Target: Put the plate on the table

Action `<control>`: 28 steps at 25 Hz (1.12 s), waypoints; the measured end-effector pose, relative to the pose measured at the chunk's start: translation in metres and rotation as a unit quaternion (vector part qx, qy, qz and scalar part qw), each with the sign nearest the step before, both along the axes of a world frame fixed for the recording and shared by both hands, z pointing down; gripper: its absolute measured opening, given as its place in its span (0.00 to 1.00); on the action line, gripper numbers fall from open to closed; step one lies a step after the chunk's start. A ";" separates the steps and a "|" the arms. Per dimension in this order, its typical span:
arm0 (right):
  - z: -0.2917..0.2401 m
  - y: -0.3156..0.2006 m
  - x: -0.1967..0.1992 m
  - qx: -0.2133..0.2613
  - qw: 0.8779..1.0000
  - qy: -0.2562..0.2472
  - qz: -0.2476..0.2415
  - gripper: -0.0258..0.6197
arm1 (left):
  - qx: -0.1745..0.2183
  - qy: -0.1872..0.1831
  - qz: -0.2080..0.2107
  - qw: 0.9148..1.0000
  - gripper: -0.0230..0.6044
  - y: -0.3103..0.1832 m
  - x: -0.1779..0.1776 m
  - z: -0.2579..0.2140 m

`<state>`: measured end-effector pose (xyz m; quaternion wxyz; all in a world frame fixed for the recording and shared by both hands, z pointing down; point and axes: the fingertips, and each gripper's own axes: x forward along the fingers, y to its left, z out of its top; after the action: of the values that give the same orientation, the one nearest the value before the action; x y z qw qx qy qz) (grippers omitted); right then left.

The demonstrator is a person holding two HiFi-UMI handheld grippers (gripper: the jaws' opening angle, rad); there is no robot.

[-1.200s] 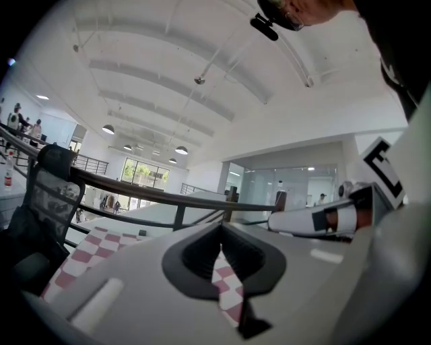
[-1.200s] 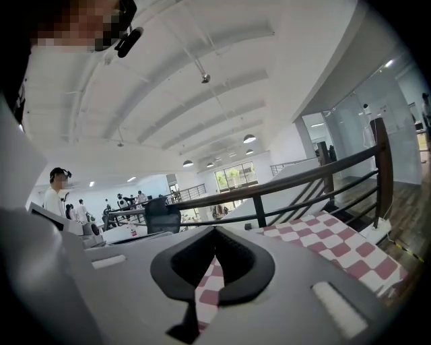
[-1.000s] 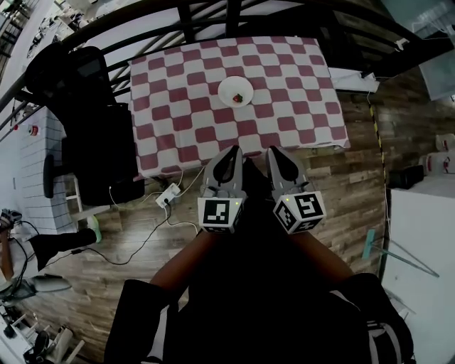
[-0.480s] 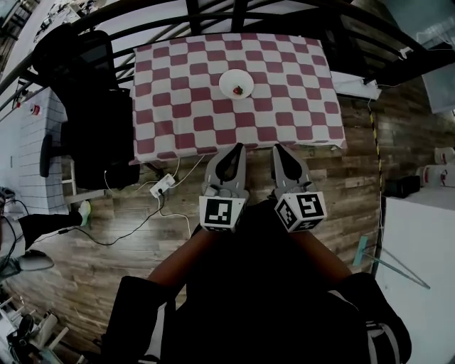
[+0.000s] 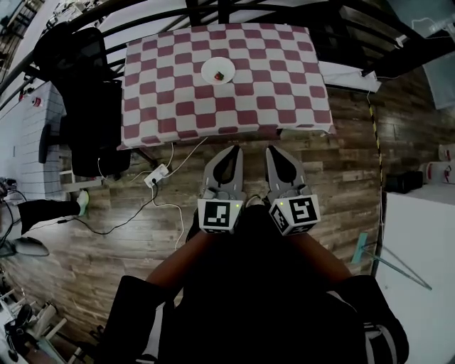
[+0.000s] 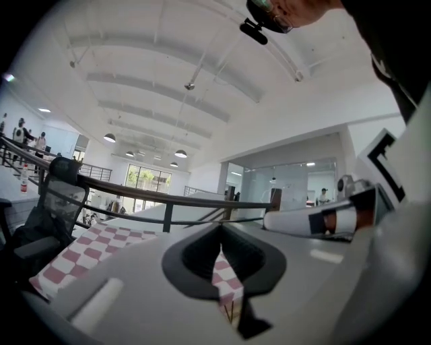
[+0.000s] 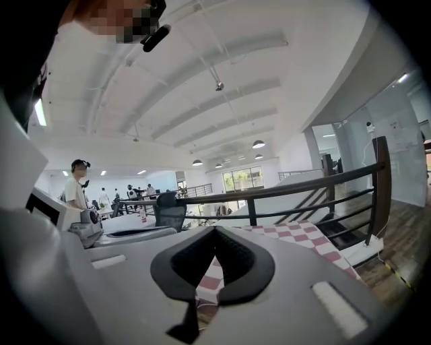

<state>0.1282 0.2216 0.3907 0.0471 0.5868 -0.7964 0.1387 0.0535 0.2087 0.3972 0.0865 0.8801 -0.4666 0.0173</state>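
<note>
A small white plate [image 5: 217, 72] with a red item on it rests on the red-and-white checkered table [image 5: 284, 85], toward its far middle. Both grippers hang side by side over the wooden floor, short of the table's near edge. My left gripper [image 5: 229, 152] has its jaws together with nothing between them. My right gripper [image 5: 275, 152] is shut and empty as well. In the left gripper view the closed tips [image 6: 220, 232] point at the checkered table [image 6: 81, 246]. The right gripper view shows closed tips [image 7: 215, 232] and the checkered table [image 7: 303, 236] beyond.
A black office chair [image 5: 85, 106] stands at the table's left side. A white power strip [image 5: 158, 175] with cables lies on the floor under the table's near-left corner. A black railing [image 5: 213, 8] runs behind the table. A white surface [image 5: 419, 270] is at the right.
The view has shifted: the table and plate now sit farther up and left in the head view. Both grippers have stayed shut and close together, a little farther from the table edge.
</note>
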 end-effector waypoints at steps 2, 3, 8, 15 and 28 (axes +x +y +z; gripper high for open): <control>0.002 0.015 0.011 -0.001 1.000 0.005 -0.006 0.04 | 0.010 -0.002 0.000 1.000 0.05 0.020 0.017 -0.005; 0.003 0.022 0.016 0.000 1.000 0.007 -0.010 0.04 | 0.014 -0.004 -0.002 1.000 0.05 0.028 0.023 -0.006; 0.005 0.053 0.034 0.012 1.000 0.004 -0.020 0.04 | 0.035 -0.011 -0.014 0.999 0.05 0.063 0.047 -0.008; 0.003 0.075 0.055 0.018 1.000 0.003 -0.012 0.04 | 0.044 -0.023 -0.015 0.999 0.05 0.083 0.064 -0.014; 0.011 0.081 0.056 0.008 1.000 0.002 -0.021 0.04 | 0.046 -0.020 0.003 0.999 0.05 0.083 0.079 -0.012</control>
<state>0.1838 0.3027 0.4021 0.0468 0.5706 -0.8094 0.1308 0.1326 0.2913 0.3854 0.0366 0.8841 -0.4656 0.0139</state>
